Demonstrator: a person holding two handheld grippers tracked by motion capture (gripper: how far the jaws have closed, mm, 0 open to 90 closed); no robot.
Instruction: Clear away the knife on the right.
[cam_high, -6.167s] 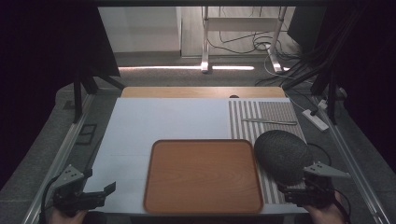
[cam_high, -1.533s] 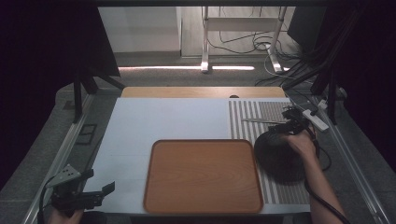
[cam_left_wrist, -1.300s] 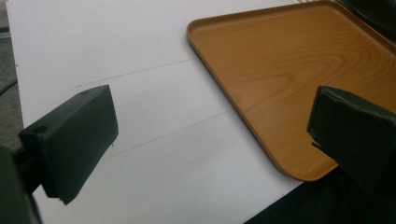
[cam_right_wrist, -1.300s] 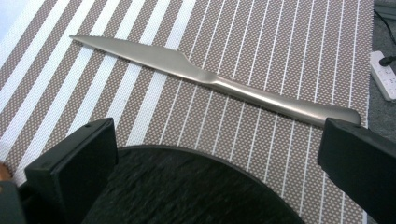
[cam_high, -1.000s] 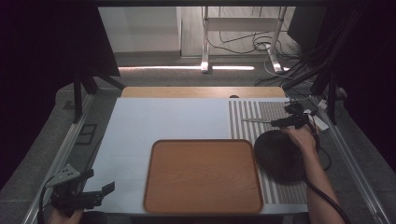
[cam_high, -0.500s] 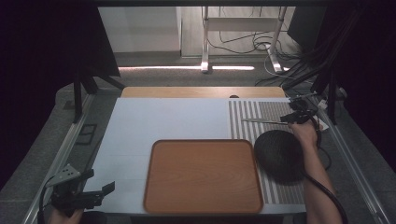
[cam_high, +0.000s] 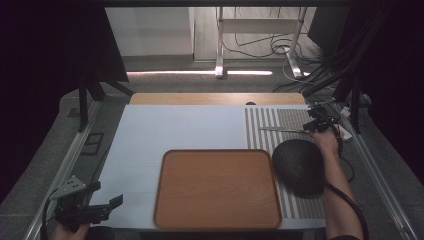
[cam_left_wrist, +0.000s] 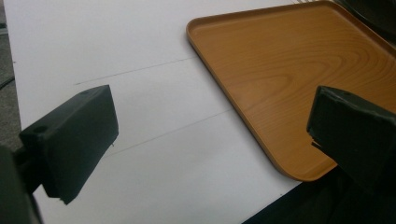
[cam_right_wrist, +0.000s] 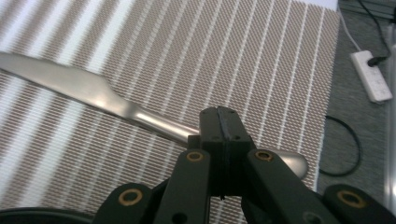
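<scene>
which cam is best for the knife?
Right gripper view: the knife lies close up on the striped mat, the right gripper shut on its handle. In the high view it's a thin sliver.

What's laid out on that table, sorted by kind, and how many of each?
Wooden tray: 1
Striped placemat: 1
Dark round bowl: 1
Silver knife: 1
Hand-held tongs: 2, the left tongs open near the tray, the right tongs shut on the knife's handle
Total: 6
</scene>
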